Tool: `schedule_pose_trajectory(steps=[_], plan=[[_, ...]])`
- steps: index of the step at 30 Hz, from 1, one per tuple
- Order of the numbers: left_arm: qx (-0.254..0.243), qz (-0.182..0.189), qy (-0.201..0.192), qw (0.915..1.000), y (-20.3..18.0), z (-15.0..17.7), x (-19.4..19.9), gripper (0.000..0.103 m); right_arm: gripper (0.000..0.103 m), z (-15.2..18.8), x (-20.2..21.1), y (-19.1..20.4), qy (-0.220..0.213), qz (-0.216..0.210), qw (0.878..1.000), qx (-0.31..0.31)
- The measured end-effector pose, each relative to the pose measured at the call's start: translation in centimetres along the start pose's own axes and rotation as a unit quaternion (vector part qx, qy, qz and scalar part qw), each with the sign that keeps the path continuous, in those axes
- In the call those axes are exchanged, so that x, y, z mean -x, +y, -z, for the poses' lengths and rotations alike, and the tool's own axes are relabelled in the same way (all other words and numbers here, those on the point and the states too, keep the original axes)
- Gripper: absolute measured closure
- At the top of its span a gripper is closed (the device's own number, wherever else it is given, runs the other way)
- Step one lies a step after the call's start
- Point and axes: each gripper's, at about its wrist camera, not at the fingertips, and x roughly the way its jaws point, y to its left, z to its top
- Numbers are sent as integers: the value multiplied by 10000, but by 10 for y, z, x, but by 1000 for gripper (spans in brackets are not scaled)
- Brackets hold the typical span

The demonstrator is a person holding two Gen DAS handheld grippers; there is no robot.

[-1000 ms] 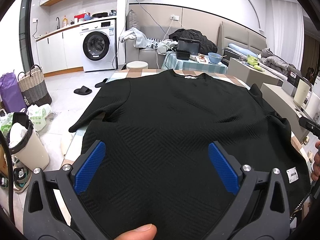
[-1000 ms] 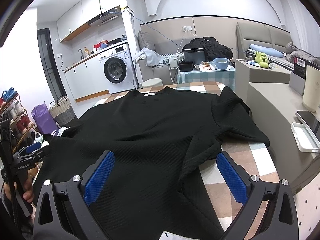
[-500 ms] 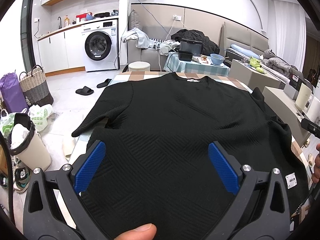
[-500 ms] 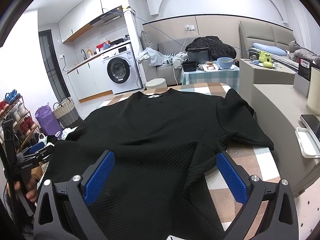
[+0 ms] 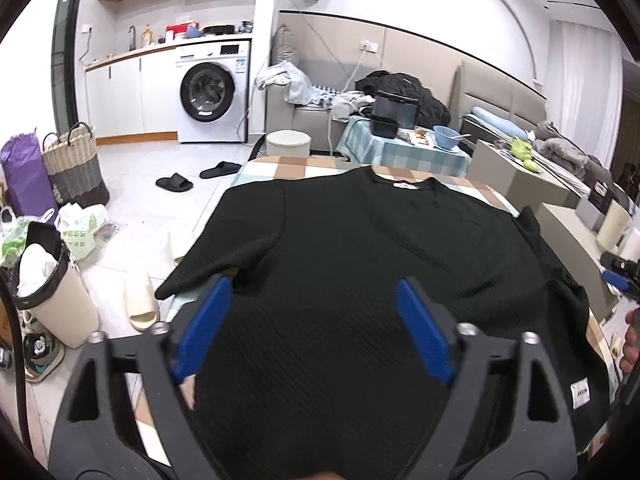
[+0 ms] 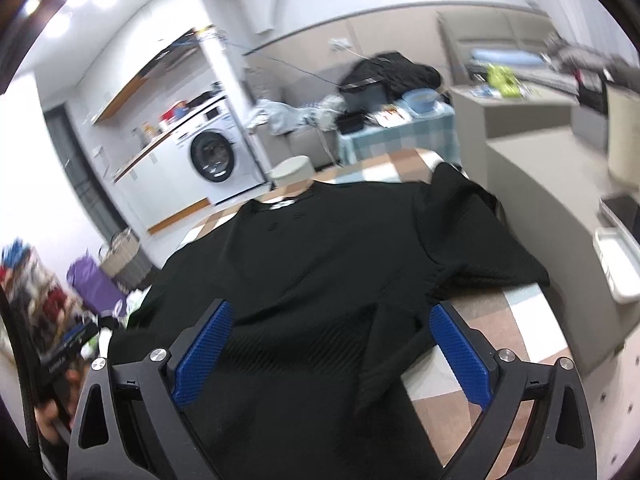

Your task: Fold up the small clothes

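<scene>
We see the black top [image 5: 360, 264] spread flat on the checked table [image 5: 276, 166], collar far, hem near, long axis running away from us; our left gripper [image 5: 316, 328] and right gripper [image 6: 332, 344], both spread wide and empty, hover over the near hem

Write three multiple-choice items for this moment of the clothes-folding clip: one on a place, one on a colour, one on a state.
1. Where does the top lie?
A. spread on the checked table
B. in the washing machine
C. on the floor

2. What colour are the gripper pads?
A. red
B. blue
C. green

3. How do the left gripper and right gripper stand?
A. both shut on the top
B. one shut, one open
C. both open

Answers:
1. A, the black cloth covers the checked tabletop.
2. B, blue liners show on every finger.
3. C, each pair of fingers stands wide apart over the cloth.
</scene>
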Motion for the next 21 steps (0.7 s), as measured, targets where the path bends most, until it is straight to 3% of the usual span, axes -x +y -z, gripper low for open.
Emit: schedule_pose_trajectory(steps=[4,10,16,21], plan=[[2,-221,-72,9997,18,-10,-16,25,15,-5,-13,-34,163,171,9971,-717],[219,-203,39,9995,37,-17,-44,25,24,-13,-17,-121,17,845,9741,-2099],[308,-220,177,9991,40,-18,-72,25,24,-25,-34,-176,142,1365,9567,-2568],[284,-210,348,9988,29,-20,-98,25,30,-34,-63,-194,481,1695,9509,-2543]])
